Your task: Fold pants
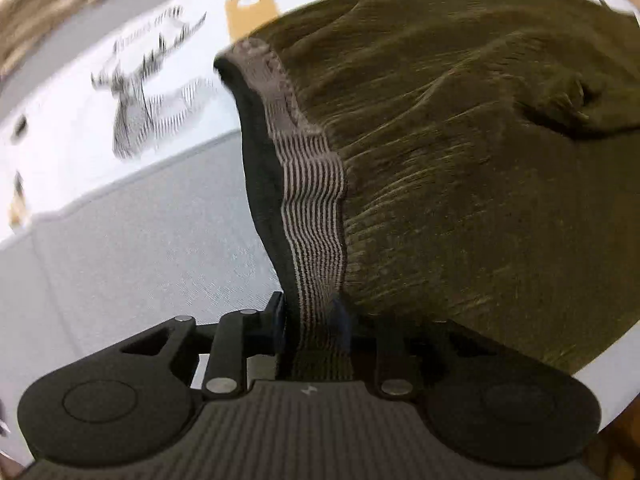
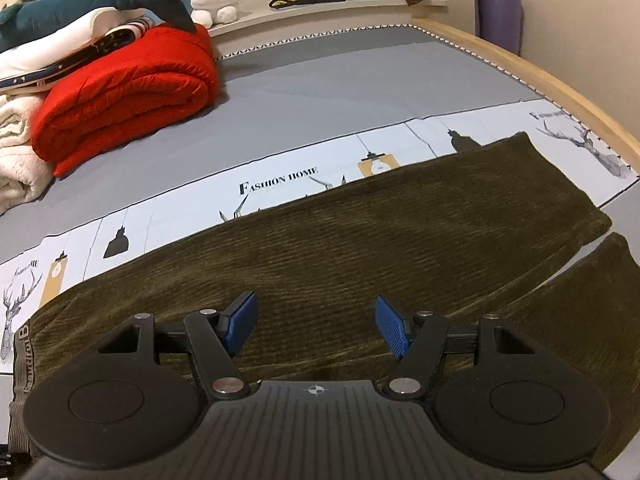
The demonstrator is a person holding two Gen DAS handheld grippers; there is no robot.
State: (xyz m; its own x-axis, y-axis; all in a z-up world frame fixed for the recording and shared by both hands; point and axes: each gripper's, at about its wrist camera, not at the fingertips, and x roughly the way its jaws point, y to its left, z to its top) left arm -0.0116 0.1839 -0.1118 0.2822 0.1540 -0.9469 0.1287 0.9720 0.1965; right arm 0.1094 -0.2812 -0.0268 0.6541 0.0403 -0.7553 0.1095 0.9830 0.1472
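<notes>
Olive-brown corduroy pants (image 2: pixel 360 240) lie spread on the bed, both legs running to the right, the waistband (image 2: pixel 22 356) at the left. My left gripper (image 1: pixel 316 320) is shut on the striped elastic waistband (image 1: pixel 316 208) and lifts that edge off the bed; the pants' body (image 1: pixel 480 160) fills the right of the left wrist view. My right gripper (image 2: pixel 316 324) is open and empty, its blue pads (image 2: pixel 244 316) hovering just above the upper part of the pants near the crotch.
The bed has a grey sheet (image 2: pixel 340 80) with a white printed band (image 2: pixel 276 184). A folded red quilt (image 2: pixel 128 92), white blankets (image 2: pixel 16 152) and a plush shark (image 2: pixel 100 0) are stacked at the far left. A wooden bed frame (image 2: pixel 560 92) runs along the right.
</notes>
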